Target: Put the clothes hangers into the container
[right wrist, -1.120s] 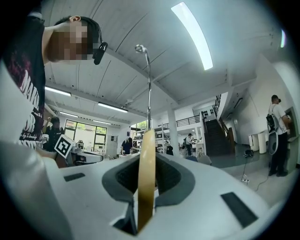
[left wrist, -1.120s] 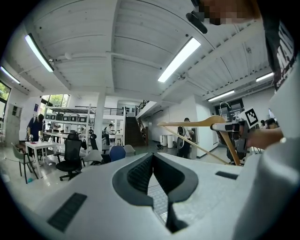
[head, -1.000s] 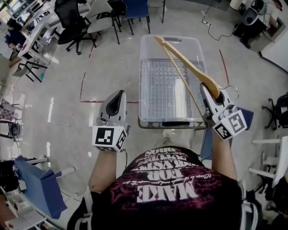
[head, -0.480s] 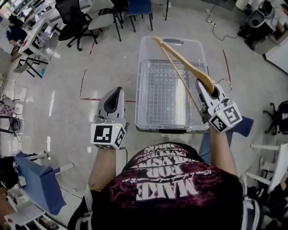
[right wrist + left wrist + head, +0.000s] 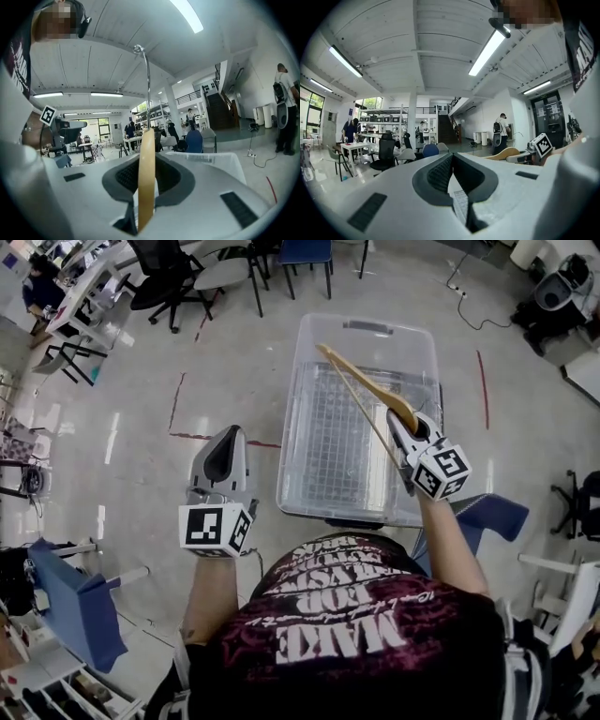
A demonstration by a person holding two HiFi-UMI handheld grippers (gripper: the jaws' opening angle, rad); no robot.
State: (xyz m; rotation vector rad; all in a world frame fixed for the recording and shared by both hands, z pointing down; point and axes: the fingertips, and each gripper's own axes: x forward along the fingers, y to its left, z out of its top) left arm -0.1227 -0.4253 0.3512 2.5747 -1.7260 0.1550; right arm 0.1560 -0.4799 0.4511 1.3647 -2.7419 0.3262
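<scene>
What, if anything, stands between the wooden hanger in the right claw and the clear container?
Nothing visible does. The right claw holds the wooden hanger over the container, which has no lid and shows nothing inside. The left claw is shut and empty, off to the container's left, out of the path.

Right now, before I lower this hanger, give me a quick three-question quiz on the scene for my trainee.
1. True or false: the left tool grips the wooden hanger.
2. Where is the wooden hanger? A) on the floor B) in the right tool, over the container C) lying flat in the container
3. Fill in: the container's walls are ___ plastic.
Key: 1 false; 2 B; 3 clear.
</scene>
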